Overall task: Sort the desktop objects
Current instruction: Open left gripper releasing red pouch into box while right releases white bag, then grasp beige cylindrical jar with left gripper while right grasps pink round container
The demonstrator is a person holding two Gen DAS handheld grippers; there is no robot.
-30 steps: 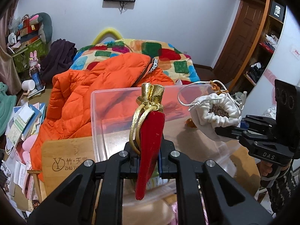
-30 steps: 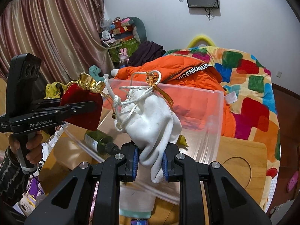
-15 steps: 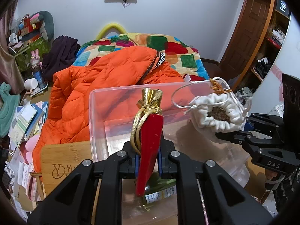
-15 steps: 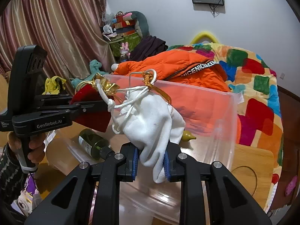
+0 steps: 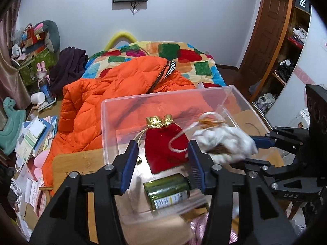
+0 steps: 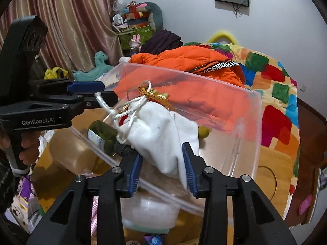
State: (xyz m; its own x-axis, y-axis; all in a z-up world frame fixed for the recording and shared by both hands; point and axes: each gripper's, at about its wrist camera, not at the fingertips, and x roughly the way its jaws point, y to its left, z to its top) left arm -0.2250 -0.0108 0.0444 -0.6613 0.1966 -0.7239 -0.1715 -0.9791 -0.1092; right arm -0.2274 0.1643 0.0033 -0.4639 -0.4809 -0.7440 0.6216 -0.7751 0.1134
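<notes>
Jaws opening, the left gripper (image 5: 161,163) lets the red pouch (image 5: 165,145) lie in the clear bin (image 5: 163,99) just ahead; the right gripper (image 6: 162,167), jaws also parting, hangs the white pouch (image 6: 163,134) upright between unpressed pads.

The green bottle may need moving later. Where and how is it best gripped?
Probably across the green bottle body, from above, jaws spanning its width. It lies on its side on the floor of the clear bin, so its round sides are exposed; its neck is narrower, and partly hidden behind the white pouch.

one clear bin (image 5: 163,100), one red pouch (image 5: 165,147), one white pouch (image 6: 161,134), one green bottle (image 5: 167,192)
</notes>
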